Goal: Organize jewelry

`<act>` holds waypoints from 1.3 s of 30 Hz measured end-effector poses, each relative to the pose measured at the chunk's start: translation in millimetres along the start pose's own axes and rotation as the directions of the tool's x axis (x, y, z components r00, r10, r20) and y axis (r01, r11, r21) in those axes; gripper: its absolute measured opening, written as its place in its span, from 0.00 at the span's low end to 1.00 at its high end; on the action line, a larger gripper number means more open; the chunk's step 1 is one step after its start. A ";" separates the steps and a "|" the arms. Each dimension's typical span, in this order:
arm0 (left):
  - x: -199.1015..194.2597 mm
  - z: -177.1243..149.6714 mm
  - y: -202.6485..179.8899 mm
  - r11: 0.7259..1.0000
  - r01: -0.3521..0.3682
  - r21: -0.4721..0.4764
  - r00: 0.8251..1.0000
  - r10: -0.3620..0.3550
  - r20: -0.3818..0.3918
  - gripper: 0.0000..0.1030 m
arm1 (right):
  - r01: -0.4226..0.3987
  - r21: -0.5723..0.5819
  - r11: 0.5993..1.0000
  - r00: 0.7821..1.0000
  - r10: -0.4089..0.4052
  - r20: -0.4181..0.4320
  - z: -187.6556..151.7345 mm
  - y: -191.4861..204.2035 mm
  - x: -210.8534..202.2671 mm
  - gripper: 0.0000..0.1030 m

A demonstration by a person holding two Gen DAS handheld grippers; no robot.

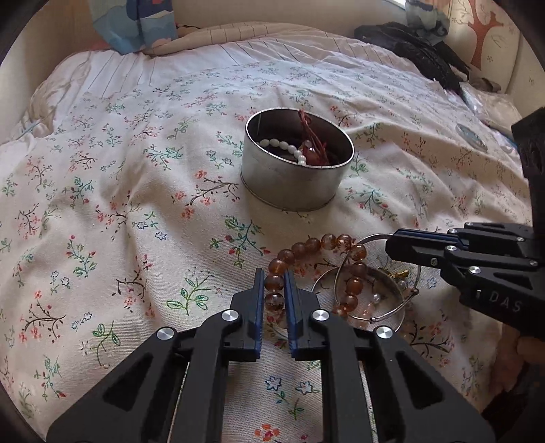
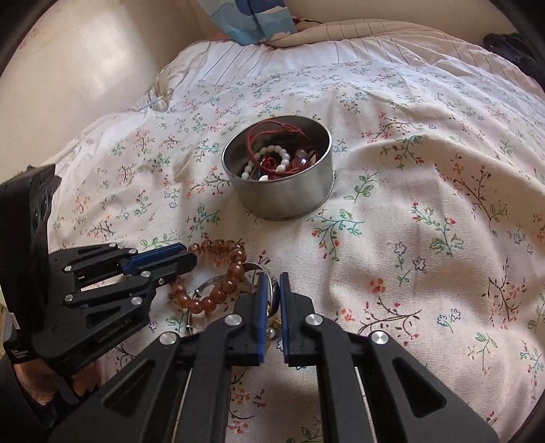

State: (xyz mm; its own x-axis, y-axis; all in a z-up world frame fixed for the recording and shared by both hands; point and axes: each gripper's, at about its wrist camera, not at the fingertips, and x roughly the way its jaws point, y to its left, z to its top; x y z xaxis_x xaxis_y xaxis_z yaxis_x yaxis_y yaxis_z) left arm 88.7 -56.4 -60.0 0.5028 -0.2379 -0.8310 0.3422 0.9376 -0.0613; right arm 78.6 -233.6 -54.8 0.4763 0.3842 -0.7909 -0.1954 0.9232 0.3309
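A round metal tin [image 1: 289, 185] [image 2: 289, 199] stands on the floral bedspread [image 1: 119, 211] and holds a white bead bracelet, red cords and other pieces. In front of it lies a tangle of an amber bead bracelet [image 1: 306, 246] [image 2: 221, 245] and silver bangles [image 1: 381, 274] [image 2: 204, 285]. My left gripper [image 1: 274, 277] [image 2: 190, 259] is shut on the amber bead bracelet, with a bead pinched between its blue pads. From the right side, my right gripper [image 2: 272, 283] [image 1: 390, 244] is shut on a thin silver bangle. Both pieces rest on the bedspread.
Black clothing [image 1: 425, 51] lies at the far right of the bed, with a clear plastic bag [image 1: 494, 105] and a small round disc [image 1: 471, 136] nearby. A blue patterned cloth [image 1: 136, 24] hangs at the head end. Walls close in at the left and back.
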 end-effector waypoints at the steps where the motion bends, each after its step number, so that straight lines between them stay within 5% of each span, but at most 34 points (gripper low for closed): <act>1: -1.7 0.7 2.6 1.000 0.007 -0.016 1.000 -0.007 0.006 0.10 | -0.001 0.009 1.000 1.000 0.001 0.002 0.0 -2.9 -1.3 0.08; 11: 13.8 -2.9 5.9 1.000 -0.010 -0.016 0.998 0.009 -0.065 0.11 | 0.067 0.040 0.997 0.998 -0.066 -0.018 2.1 -15.2 2.9 0.08; 16: 11.6 -2.3 6.1 0.999 -0.027 -0.020 0.998 0.026 -0.053 0.11 | 0.054 0.047 0.997 0.999 -0.053 -0.009 2.7 -15.6 1.8 0.27; 25: 18.0 -0.8 3.1 0.999 -0.044 0.004 0.997 0.044 -0.062 0.25 | 0.113 -0.085 0.990 0.991 -0.119 -0.067 -0.2 7.2 21.2 0.28; 32: 20.5 -1.4 -2.7 0.997 -0.069 0.047 0.996 0.072 -0.060 0.26 | 0.166 -0.125 0.978 0.985 -0.171 -0.033 -0.1 10.2 17.7 0.07; 34: 18.0 -1.9 -2.4 0.997 -0.059 0.049 0.997 0.062 -0.054 0.10 | 0.177 -0.106 0.979 0.984 -0.179 -0.010 1.3 6.3 12.6 0.05; 39: 10.8 -1.2 -1.7 0.997 -0.057 0.043 0.998 0.058 -0.027 0.10 | 0.186 -0.065 0.980 0.983 -0.185 0.015 4.1 -3.2 4.7 0.04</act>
State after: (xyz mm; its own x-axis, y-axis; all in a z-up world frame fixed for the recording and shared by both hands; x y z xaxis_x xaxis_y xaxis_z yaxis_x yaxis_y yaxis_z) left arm 92.6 -60.3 -69.6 0.5005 -0.1766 -0.8476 0.3473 0.9377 0.0097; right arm 85.1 -234.8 -57.5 0.5173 0.2064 -0.8306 -0.1588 0.9768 0.1438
